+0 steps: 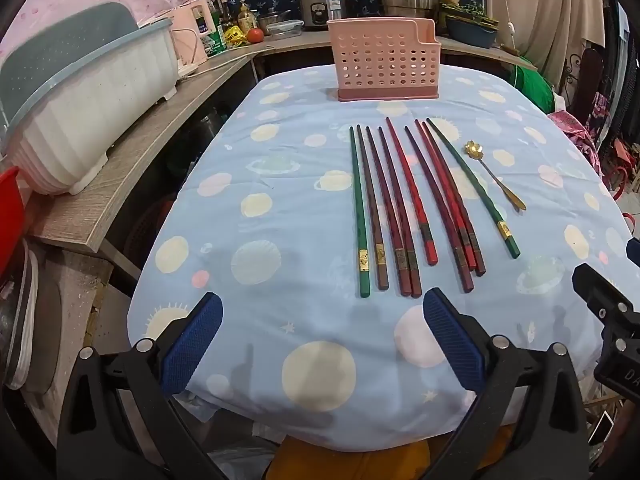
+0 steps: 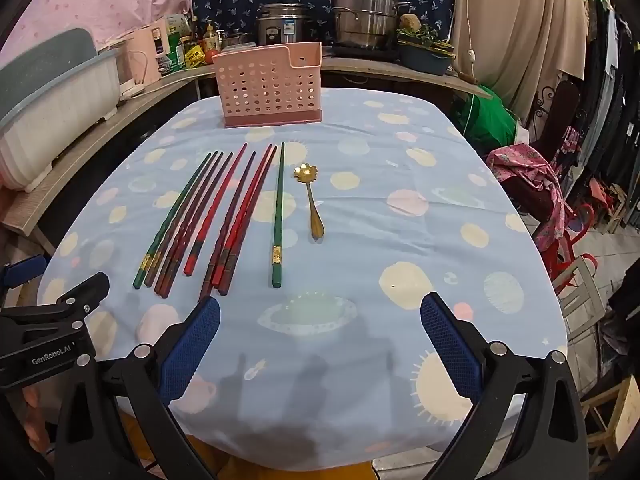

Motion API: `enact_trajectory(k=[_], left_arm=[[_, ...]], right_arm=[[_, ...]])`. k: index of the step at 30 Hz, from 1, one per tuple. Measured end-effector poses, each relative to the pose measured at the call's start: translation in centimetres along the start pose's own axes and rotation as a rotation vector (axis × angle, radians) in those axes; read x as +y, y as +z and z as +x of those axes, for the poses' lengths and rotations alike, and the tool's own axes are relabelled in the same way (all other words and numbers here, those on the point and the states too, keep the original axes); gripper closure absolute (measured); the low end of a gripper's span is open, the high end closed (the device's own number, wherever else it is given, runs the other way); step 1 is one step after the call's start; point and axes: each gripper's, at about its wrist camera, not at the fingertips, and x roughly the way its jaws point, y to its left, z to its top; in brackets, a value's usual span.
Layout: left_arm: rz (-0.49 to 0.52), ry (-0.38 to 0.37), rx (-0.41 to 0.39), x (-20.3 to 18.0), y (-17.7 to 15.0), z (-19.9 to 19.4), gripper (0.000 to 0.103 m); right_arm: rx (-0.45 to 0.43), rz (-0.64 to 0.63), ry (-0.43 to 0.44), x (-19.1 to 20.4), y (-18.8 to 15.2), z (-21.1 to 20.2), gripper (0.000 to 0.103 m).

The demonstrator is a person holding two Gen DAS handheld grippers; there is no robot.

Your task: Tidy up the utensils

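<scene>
Several red, brown and green chopsticks (image 1: 404,208) (image 2: 224,220) lie side by side on the blue patterned tablecloth (image 1: 280,240) (image 2: 400,248). To their right rests a small gold spoon (image 1: 494,176) (image 2: 312,202) with a flower-shaped bowl. Behind them, at the far edge of the table, stands an empty pink perforated utensil holder (image 1: 386,62) (image 2: 270,86). My left gripper (image 1: 322,342) hovers open over the near edge, just short of the chopstick ends. My right gripper (image 2: 320,342) is open too, near the front edge, right of the chopsticks. Nothing is between either pair of fingers.
A white and grey dish rack (image 1: 80,112) (image 2: 48,108) sits on a wooden shelf (image 1: 160,136) along the left. Pots, a rice cooker (image 1: 322,4) (image 2: 282,26) and bottles crowd the back counter. Chairs and cloth (image 2: 532,176) stand to the right of the table.
</scene>
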Motion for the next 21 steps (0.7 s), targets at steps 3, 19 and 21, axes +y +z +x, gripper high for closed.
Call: enact_trajectory(k=[3,19,21], left_arm=[[0.002,0.003,-0.007,0.0,0.0,-0.2,0.007],[0.006,-0.001,-0.011,-0.1,-0.1,-0.5,0.007],[0.007,0.000,-0.011,-0.1,-0.1,-0.6,0.007]], right_arm=[[0.001,0.003,0.005,0.0,0.0,0.0,0.007],[-0.005,0.002,0.003,-0.1,-0.1,-0.2,0.007],[-0.003,0.004,0.006,0.0,-0.2,-0.3,0.007]])
